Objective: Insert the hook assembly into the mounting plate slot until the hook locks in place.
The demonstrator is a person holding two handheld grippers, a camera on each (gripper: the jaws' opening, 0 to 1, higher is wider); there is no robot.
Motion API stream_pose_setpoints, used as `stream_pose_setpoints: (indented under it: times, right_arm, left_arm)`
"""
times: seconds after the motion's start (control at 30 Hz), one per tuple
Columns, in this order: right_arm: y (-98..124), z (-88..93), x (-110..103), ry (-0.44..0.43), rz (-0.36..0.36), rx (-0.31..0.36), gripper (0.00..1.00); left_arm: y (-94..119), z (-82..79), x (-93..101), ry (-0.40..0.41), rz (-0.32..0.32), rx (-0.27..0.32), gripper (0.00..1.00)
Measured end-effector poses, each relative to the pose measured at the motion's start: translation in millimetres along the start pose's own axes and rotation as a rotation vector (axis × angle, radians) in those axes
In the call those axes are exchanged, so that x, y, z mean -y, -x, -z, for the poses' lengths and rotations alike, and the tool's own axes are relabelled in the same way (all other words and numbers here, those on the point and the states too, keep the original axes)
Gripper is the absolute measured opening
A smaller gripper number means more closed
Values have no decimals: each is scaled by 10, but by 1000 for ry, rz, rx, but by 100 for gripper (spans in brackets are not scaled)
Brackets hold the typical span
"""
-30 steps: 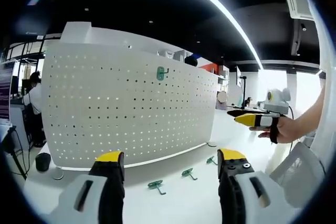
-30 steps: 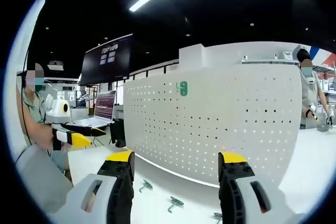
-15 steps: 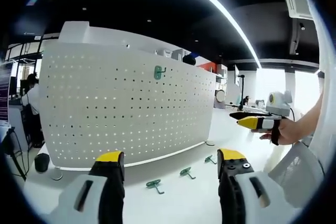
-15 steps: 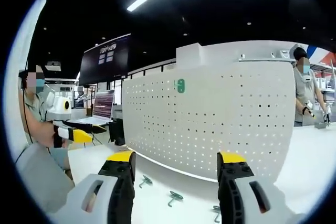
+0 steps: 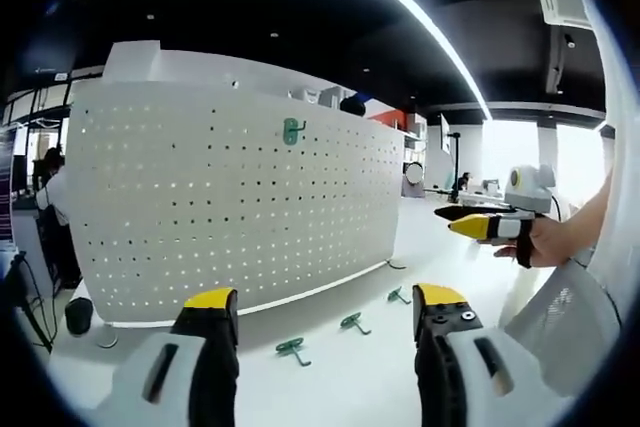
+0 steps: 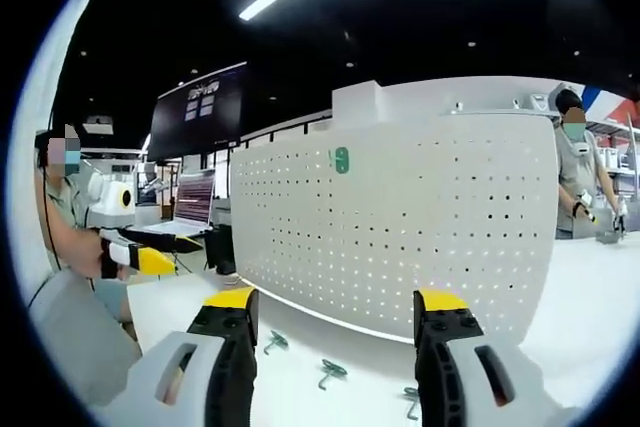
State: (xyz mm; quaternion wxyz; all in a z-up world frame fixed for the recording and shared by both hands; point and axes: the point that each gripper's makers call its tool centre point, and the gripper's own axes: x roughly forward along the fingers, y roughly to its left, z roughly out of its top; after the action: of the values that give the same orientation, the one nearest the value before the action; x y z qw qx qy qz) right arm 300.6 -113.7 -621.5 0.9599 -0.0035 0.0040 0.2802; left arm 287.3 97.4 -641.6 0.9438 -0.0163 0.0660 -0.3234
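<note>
A white perforated mounting plate [image 5: 240,217] stands upright on the white table, also seen as the mounting plate [image 6: 400,227] from the other side angle. One green hook [image 5: 291,130] hangs near its top; the same mounted hook [image 6: 342,159] shows in the right gripper view. Three loose green hooks lie on the table before the plate: hook [image 5: 293,348], hook [image 5: 352,322], hook [image 5: 399,295]. My left gripper [image 5: 325,299] is open and holds nothing, well short of them. My right gripper [image 6: 328,299] is open too, above loose hooks [image 6: 331,372].
The right gripper [image 5: 470,224] in a hand floats off to the plate's right end. The left gripper [image 6: 150,255] is held beside the plate's left end. A person [image 6: 578,182] stands behind the plate. A dark wall screen [image 6: 195,112] hangs beyond.
Both views have drifted slightly, so the plate and hooks sit a little further left and higher in the left gripper view. Nothing was grasped or moved; both grippers stay open.
</note>
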Motion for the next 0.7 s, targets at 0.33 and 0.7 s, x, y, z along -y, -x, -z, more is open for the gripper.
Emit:
stream_pose_setpoints:
  times: [0.33,0.7]
  right_arm:
    - [-6,12,-27,3,-8,-3,60]
    - [-8,30,-72,19,-27,-9,59]
  left_arm:
    - [-21,-13,-3,-4,11,-4,73]
    - [-132,-3,-49,-61,45,-49,72]
